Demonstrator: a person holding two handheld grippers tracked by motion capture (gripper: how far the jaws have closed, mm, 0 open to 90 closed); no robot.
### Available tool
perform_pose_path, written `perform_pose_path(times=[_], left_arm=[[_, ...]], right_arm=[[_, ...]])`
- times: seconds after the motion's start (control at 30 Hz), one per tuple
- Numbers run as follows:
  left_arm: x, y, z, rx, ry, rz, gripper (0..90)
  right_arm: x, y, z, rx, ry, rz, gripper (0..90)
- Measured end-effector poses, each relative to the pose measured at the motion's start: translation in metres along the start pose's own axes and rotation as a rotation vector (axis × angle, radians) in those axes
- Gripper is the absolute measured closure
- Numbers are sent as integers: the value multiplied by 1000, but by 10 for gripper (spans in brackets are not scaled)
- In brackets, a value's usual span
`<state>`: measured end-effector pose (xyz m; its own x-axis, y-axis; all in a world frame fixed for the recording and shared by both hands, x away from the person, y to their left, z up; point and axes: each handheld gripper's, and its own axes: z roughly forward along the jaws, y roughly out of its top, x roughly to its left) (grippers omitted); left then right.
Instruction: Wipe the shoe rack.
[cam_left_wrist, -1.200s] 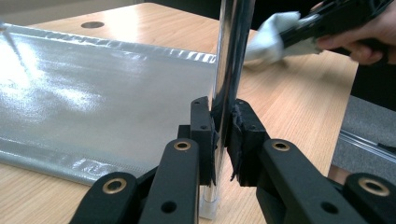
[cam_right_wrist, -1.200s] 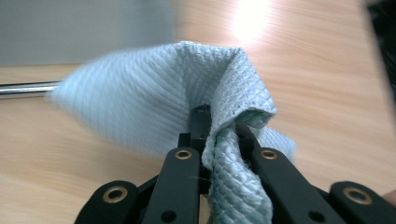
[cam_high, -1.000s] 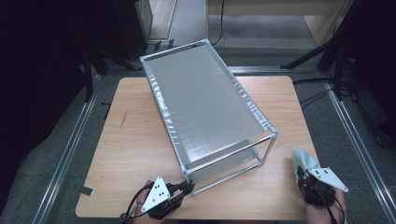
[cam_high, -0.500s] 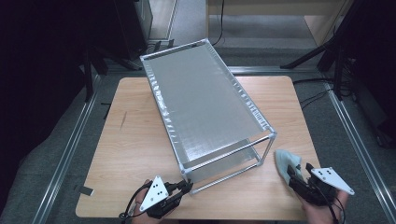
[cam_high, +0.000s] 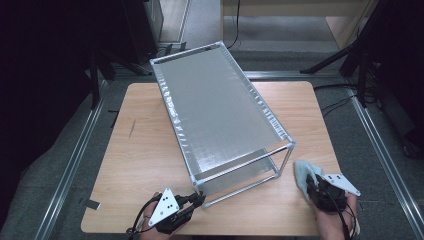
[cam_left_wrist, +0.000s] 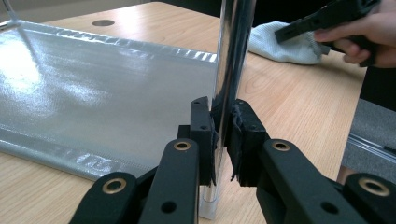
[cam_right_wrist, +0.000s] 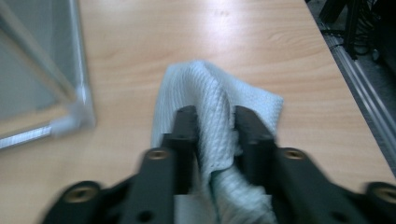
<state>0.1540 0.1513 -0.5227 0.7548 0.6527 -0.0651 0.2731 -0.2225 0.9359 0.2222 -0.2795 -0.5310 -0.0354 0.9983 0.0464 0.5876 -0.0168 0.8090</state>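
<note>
We have the left gripper (cam_left_wrist: 223, 135) clamped tight on the rack's near corner post (cam_left_wrist: 232, 56), steadying it. Our right gripper (cam_right_wrist: 215, 135), its jaws just closing, pinches a fold of the pale cloth (cam_right_wrist: 219, 100) on the table (cam_high: 150, 150) just beside the rack (cam_high: 215, 110). We judge wiping comes next: lift the cloth onto the frame.

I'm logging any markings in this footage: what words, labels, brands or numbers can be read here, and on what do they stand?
None: no readable text anywhere.
The metal rack, the pale cloth, the wooden table and both grippers' black jaws bear no lettering.
The grey plate on the left gripper shows only dark dots, no characters.
</note>
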Motion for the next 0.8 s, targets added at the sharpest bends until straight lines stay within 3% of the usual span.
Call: perform_pose_path(times=[0.07,0.13,0.2,0.3,0.4,0.53,0.63,0.7,0.8], left_arm=[[0,0,0,-2,-1,-1,820],[0,0,0,-2,-2,1,820],[0,0,0,-3,-2,0,820],[1,0,0,-3,1,-3,820],[1,0,0,1,4,-5,820],[0,0,-1,3,8,-5,820],[0,0,-1,4,9,-4,820],[0,0,-1,4,9,-4,820],[0,0,-1,1,7,-4,820]], right_arm=[[-1,5,7,-37,-10,33,818],[0,7,14,-65,-42,50,789],[4,8,15,-79,-38,51,617],[14,11,0,-124,-13,-9,432],[23,13,-26,-174,35,-36,356],[45,14,-50,-207,127,-104,328],[63,20,-46,-191,181,-145,341],[71,24,-36,-190,143,-171,376],[73,30,-20,-179,125,-104,435]])
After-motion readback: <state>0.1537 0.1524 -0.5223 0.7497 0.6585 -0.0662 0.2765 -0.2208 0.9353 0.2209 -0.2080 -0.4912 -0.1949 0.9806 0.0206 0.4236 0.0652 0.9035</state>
